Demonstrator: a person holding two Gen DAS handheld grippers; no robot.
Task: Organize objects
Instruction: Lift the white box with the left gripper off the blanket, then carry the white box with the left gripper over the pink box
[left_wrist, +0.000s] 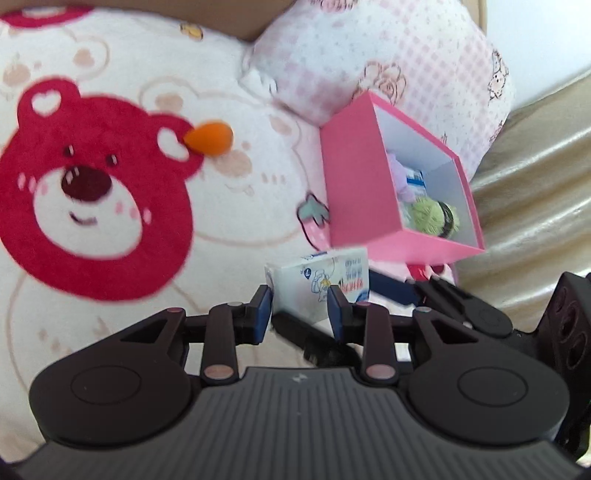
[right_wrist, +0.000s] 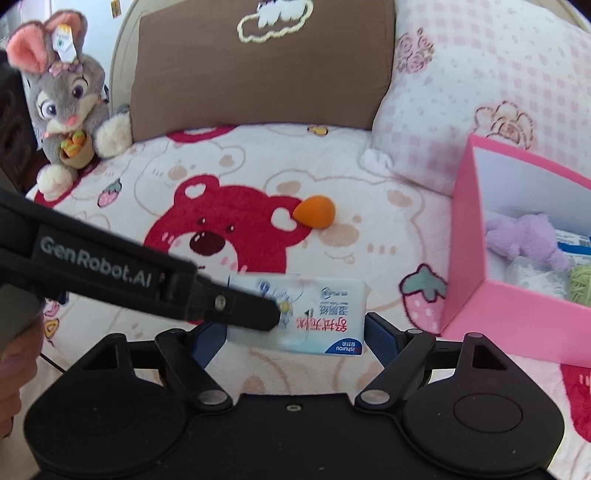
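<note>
A white and blue wet-wipes pack hangs just above the bear-print blanket, held from two sides. My right gripper clamps it across its length, one blue pad at each end. My left gripper is shut on the same pack, and one of its black fingers lies across the pack's left part in the right wrist view. An open pink box stands to the right, holding a purple plush, a green yarn ball and a blue-white packet.
An orange teardrop sponge lies on the blanket by the red bear's ear. A grey bunny plush sits at the back left, beside a brown cushion. A pink checked pillow rests behind the box. A hand shows at the left edge.
</note>
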